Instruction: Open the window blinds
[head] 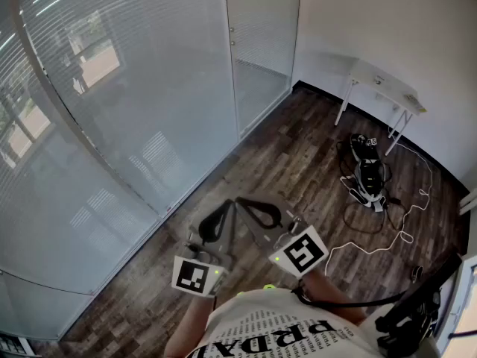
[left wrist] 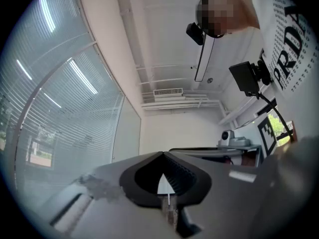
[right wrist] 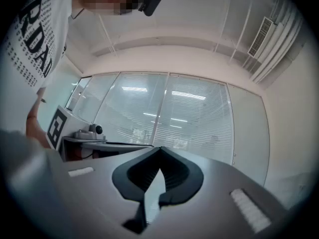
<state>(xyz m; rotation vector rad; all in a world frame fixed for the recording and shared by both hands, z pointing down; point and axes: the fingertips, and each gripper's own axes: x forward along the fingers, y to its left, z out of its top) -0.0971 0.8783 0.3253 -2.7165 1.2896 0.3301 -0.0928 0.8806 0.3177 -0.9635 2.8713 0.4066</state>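
Note:
The window blinds (head: 134, 88) are white horizontal slats behind a tall glass wall that fills the left of the head view; the slats look closed, with daylight showing through faintly. They also appear in the left gripper view as blinds (left wrist: 55, 113) and in the right gripper view as blinds (right wrist: 189, 118). My left gripper (head: 226, 206) and right gripper (head: 242, 200) are side by side low in the head view, away from the glass and above the floor. In its own view the left gripper (left wrist: 162, 154) is shut and holds nothing. The right gripper (right wrist: 159, 149) is likewise shut and holds nothing.
A glass door (head: 261, 43) adjoins the blinds at the back. A white table (head: 380, 84) stands against the far wall. A black bag (head: 367, 174) and white cables (head: 402, 222) lie on the dark wood floor. Black equipment (head: 417, 312) stands at the lower right.

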